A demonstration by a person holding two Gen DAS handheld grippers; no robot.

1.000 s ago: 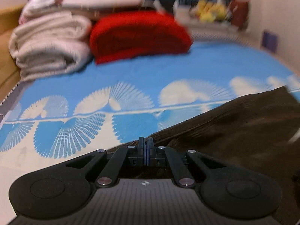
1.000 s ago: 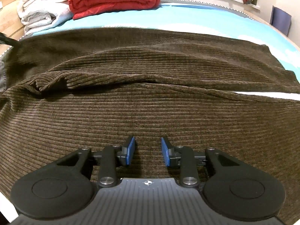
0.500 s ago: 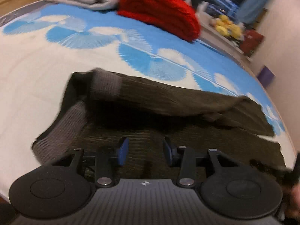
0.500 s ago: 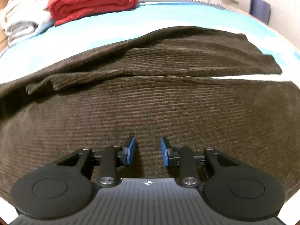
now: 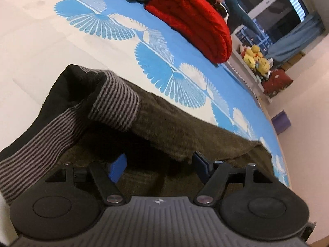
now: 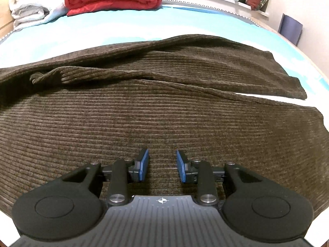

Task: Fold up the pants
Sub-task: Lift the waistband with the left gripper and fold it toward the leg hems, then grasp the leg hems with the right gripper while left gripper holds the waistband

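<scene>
Dark brown corduroy pants (image 6: 164, 103) lie spread across the bed, two legs running to the right with a slit of sheet between them. Their grey-striped waistband (image 5: 115, 107) is folded back and stands up in the left wrist view, with a folded flap of the pants (image 5: 185, 127) behind it. My left gripper (image 5: 159, 162) hovers low over the cloth just behind the waistband. Its jaws are opening wide, and no cloth is pinched between the blue pads. My right gripper (image 6: 162, 160) is partly open just above the nearer leg, holding nothing.
The bed sheet (image 5: 102, 24) is white and blue with fan shapes. A folded red blanket (image 5: 195, 18) and pale folded towels (image 6: 35, 6) sit at the bed's far end. Plush toys (image 5: 255, 57) line a ledge beyond, and a purple box (image 5: 280, 121) stands by the wall.
My left gripper went from shut to wide open, rolled, and sank toward the waistband. In the right wrist view the far pants edge has dropped and lies flatter; the right gripper hardly moved.
</scene>
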